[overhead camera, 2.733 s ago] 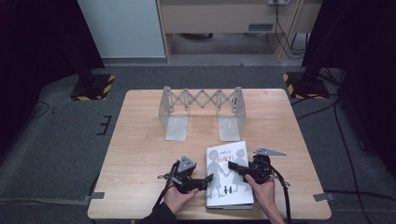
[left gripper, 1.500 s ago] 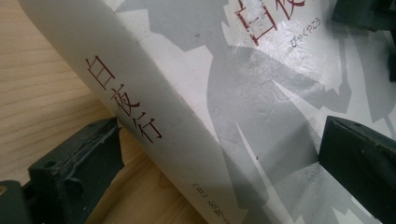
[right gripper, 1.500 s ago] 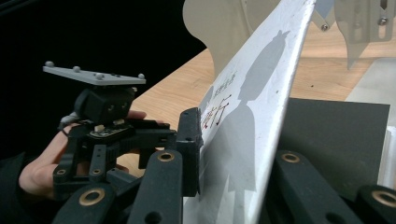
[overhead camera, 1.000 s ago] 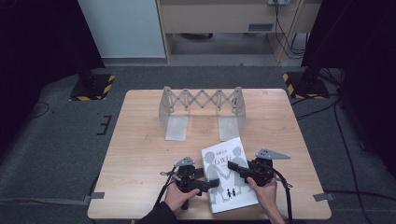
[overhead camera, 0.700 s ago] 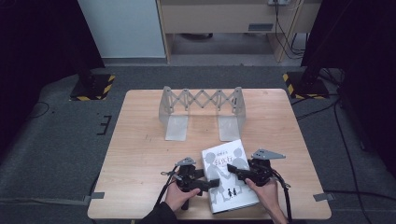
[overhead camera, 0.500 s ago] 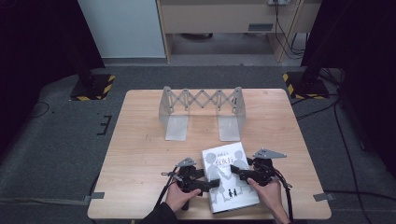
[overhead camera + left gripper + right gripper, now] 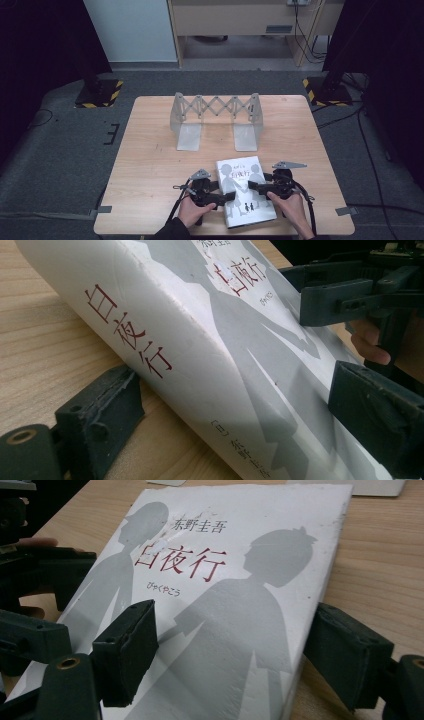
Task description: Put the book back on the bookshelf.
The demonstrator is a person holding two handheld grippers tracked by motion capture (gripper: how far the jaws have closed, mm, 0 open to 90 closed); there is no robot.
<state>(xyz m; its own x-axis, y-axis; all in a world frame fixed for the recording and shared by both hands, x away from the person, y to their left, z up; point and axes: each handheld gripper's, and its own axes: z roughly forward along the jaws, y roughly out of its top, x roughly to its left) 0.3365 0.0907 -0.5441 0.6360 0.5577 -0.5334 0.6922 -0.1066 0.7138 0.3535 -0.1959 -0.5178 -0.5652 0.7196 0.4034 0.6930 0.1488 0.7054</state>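
Note:
A thick white book point(image 7: 245, 192) with grey silhouettes and red characters lies flat near the table's front edge. My left gripper point(image 7: 227, 196) reaches in from the left and straddles the spine point(image 7: 150, 350): one jaw is low against the spine's foot, the other on the cover, and both pads look to be touching after closing in a little. My right gripper point(image 7: 255, 186) is at the book's right edge point(image 7: 320, 580). Its jaws have just been opening, one above the cover and one beside the edge, without pressing on the book. Each gripper shows in the other's view: right gripper point(image 7: 350, 295), left gripper point(image 7: 45, 575).
A folding metal scissor rack point(image 7: 215, 107) with two flat foot plates stands at the back middle of the wooden table point(image 7: 150, 165). The book's near end is close to the table's front edge. Dark floor and cables surround the table.
The book has swung from a slanted lie to nearly square with the table. The right gripper's jaws have spread apart on the book's right edge. The left hand has stayed put.

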